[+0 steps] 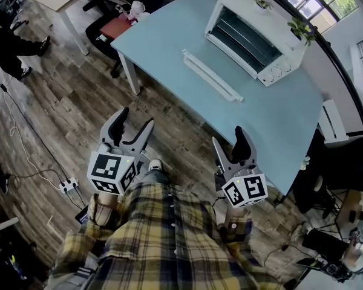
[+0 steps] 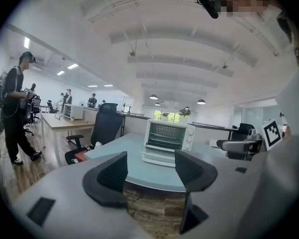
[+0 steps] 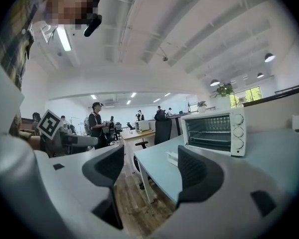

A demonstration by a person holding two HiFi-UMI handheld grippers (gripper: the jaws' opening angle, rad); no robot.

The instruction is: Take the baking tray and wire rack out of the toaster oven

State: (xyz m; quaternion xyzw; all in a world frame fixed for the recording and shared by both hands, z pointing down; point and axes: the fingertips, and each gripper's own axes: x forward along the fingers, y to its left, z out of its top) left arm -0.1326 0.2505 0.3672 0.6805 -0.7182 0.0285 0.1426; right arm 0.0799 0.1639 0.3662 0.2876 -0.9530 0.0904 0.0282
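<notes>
We note 1 white toaster oven (image 1: 254,38) upright on the blue table (image 1: 169,35), door (image 1: 210,75) folded down; 1 level shelf (image 3: 208,133) inside, rack or tray unclear.

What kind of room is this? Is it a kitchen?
Probably an open office, not a kitchen: there are desks and a black office chair, with people working further back. The toaster oven just sits on a blue table.
</notes>
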